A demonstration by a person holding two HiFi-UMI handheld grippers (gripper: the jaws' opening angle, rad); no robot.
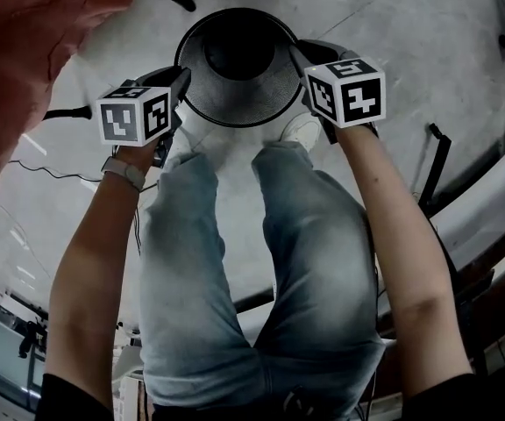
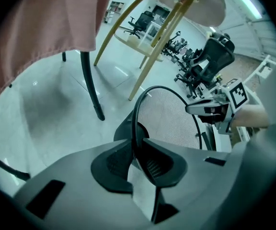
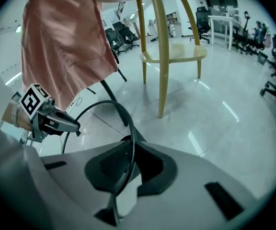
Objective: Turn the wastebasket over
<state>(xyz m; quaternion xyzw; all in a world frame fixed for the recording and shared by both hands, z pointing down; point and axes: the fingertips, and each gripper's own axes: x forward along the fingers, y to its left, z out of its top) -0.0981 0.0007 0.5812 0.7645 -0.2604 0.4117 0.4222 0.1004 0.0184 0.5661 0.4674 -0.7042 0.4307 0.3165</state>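
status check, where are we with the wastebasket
Left gripper and right gripper shut on opposite sides of the black wire-mesh wastebasket rim. Basket upright, mouth up, not yet turned. Pale wooden chair, pink cloth close by.

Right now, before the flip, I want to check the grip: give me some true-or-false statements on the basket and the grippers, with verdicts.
1. The left gripper is clamped on the rim of the wastebasket. True.
2. The right gripper hangs free of the rim. False: it is shut on the rim too.
3. The wastebasket stands mouth up on the floor. True.
4. Both grippers hold the same side of the rim. False: they hold opposite sides.
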